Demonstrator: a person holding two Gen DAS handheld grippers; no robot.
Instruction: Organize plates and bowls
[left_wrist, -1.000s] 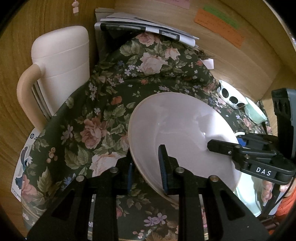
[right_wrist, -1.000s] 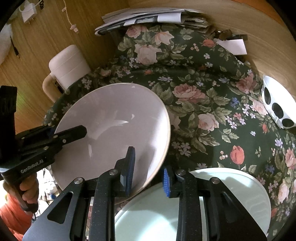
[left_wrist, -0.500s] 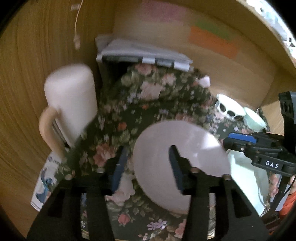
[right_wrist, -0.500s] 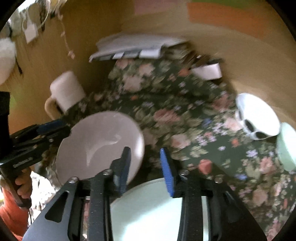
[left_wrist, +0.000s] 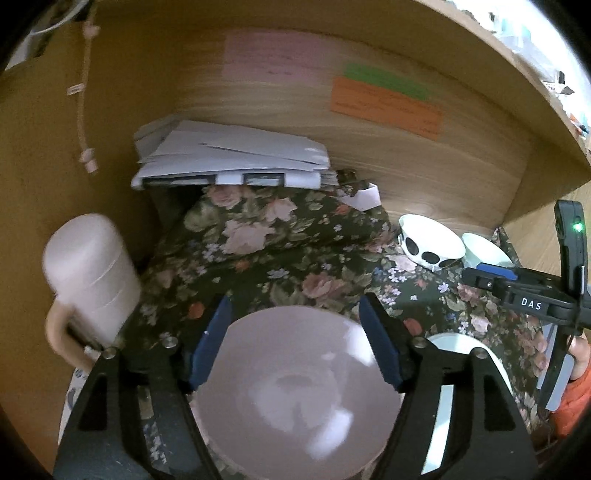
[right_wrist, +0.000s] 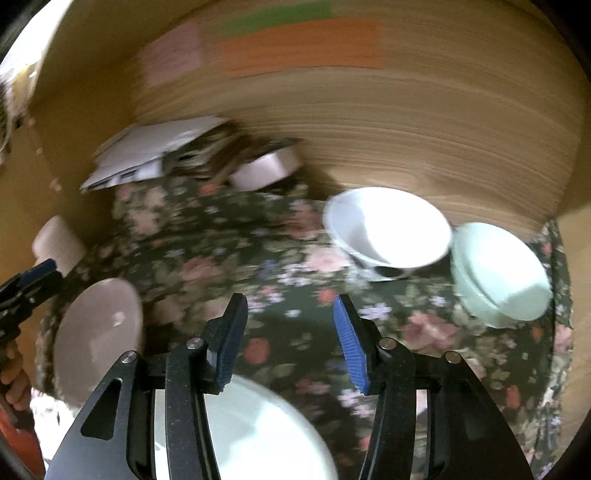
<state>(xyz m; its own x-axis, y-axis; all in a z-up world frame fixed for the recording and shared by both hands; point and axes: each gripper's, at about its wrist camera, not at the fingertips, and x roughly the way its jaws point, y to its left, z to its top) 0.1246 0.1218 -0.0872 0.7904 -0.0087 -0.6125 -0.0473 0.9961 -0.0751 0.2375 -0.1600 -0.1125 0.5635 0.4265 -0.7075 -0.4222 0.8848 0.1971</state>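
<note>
A pale pink plate (left_wrist: 299, 391) lies on the floral cloth (left_wrist: 280, 254) below my left gripper (left_wrist: 295, 339), which is open and above it; the plate also shows in the right wrist view (right_wrist: 96, 336). My right gripper (right_wrist: 290, 332) is open and empty above the cloth (right_wrist: 295, 295). A pale green plate (right_wrist: 258, 439) lies under it, also seen at the right of the left wrist view (left_wrist: 465, 373). A white bowl with black spots (right_wrist: 388, 229) and a mint bowl (right_wrist: 502, 273) sit at the far right, also in the left wrist view: the spotted bowl (left_wrist: 430, 240), the mint bowl (left_wrist: 484, 251).
A cream jug with a handle (left_wrist: 88, 273) stands at the left against the wooden wall. A stack of papers (left_wrist: 229, 158) lies at the back. Coloured notes (left_wrist: 384, 103) are stuck on the back wall. The right gripper's body (left_wrist: 532, 299) shows at the right.
Both grippers let go of the pink plate and opened wide. The plate now lies on the cloth. Both grippers pulled back and up; the right one swung towards the bowls.
</note>
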